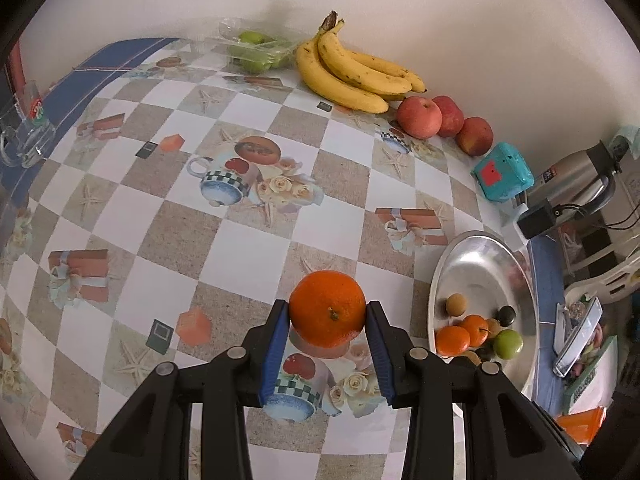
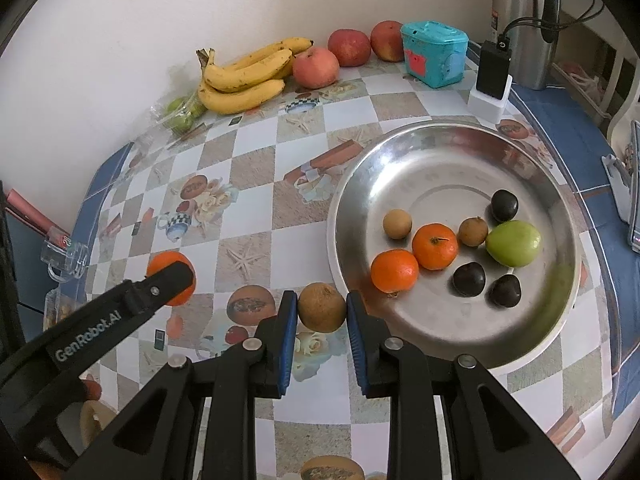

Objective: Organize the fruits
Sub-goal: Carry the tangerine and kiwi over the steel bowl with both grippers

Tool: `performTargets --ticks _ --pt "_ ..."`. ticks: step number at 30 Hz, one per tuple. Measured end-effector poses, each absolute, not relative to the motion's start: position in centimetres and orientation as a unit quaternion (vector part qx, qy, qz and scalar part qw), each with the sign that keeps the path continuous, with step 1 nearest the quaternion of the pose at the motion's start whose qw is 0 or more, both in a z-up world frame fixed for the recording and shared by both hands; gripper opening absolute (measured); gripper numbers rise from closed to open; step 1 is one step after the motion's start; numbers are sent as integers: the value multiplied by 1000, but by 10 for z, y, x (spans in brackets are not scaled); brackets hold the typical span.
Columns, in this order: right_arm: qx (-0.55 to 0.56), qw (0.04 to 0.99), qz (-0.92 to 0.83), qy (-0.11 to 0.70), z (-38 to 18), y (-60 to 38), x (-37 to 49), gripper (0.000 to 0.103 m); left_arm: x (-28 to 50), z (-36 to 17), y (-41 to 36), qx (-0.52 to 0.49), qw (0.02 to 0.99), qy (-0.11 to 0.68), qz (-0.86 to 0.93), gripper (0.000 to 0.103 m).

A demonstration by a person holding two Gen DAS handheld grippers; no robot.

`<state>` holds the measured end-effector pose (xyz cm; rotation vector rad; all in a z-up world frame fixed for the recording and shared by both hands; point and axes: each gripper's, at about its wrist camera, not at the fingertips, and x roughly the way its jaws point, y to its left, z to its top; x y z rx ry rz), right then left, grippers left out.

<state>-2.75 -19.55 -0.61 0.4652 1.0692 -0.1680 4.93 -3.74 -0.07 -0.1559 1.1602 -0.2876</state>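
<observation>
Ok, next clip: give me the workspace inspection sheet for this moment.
Surface: table under a checked, printed cloth.
Job's things: metal bowl holding two oranges, a green fruit, two brown and three dark ones; bananas, apples by the wall.
Clutter: teal box, glass mug, bagged green fruit.
Grippers: left claw shut on an orange; right claw shut on a brown fruit.
Cables: black lead at the charger.
Surroundings: plain wall, steel flask.

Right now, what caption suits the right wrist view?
Right gripper clamps a brown fruit beside the steel bowl of mixed fruit.
</observation>
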Motion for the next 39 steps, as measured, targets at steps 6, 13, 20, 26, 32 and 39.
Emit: performTargets --ticks 6,13,20,26,32,39 --pt "235 825 -96 505 -10 -212 -30 26 45 -1 -50 -59 822 546 -153 41" --pt "271 812 -137 499 -16 -246 -43 26 37 -5 -72 -50 811 551 -191 41" --pt "307 797 -172 491 -24 -280 -57 26 27 -9 -99 -26 805 549 -223 41" --pt "320 791 -188 486 -26 -293 -66 26 16 -12 -126 1 797 545 -261 41" --pt "323 788 -189 489 -29 -296 -67 26 6 -18 -151 38 794 533 -290 42" --pt "330 782 -192 493 -32 -299 -69 26 6 -25 -159 47 793 529 -298 42"
